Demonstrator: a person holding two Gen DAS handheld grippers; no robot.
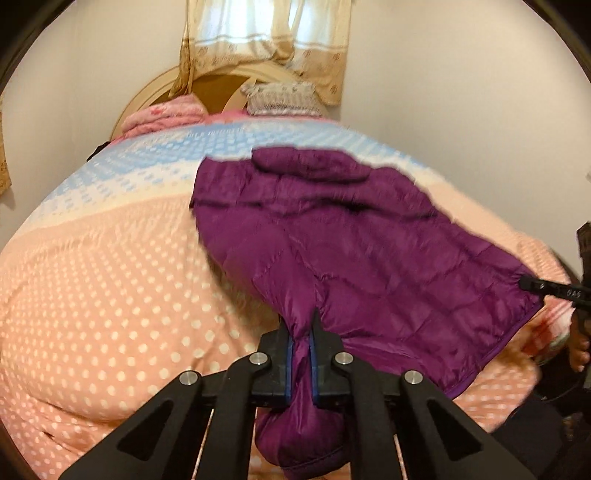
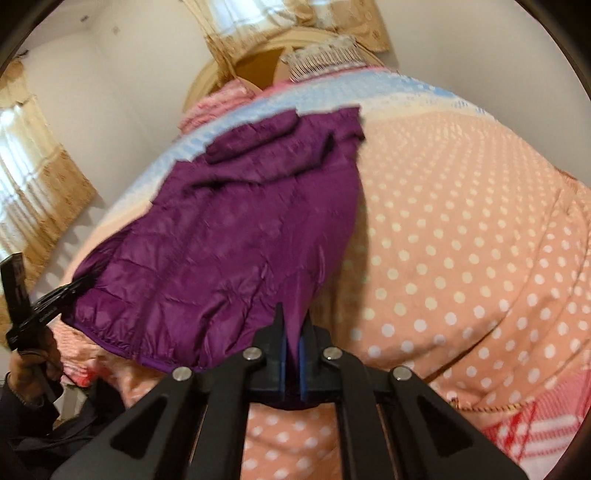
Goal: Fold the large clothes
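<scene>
A purple quilted puffer jacket (image 1: 332, 236) lies on the bed, its collar end far from me and its hem near me. My left gripper (image 1: 301, 326) is shut on a bunched part of the jacket's near left edge. My right gripper (image 2: 293, 325) is shut on the jacket's (image 2: 221, 240) near right corner. The right gripper's tip also shows in the left wrist view (image 1: 532, 284) at the hem's right corner. The left gripper shows in the right wrist view (image 2: 79, 286) at the hem's left corner. The hem is lifted off the bed between the two grippers.
The bed is covered by a peach quilt with white dots (image 1: 110, 288) that turns blue and white (image 1: 155, 155) farther away. Pink bedding (image 1: 166, 114) and a pillow (image 1: 284, 98) sit at the wooden headboard (image 1: 214, 81). Curtains (image 1: 266, 33) hang behind it.
</scene>
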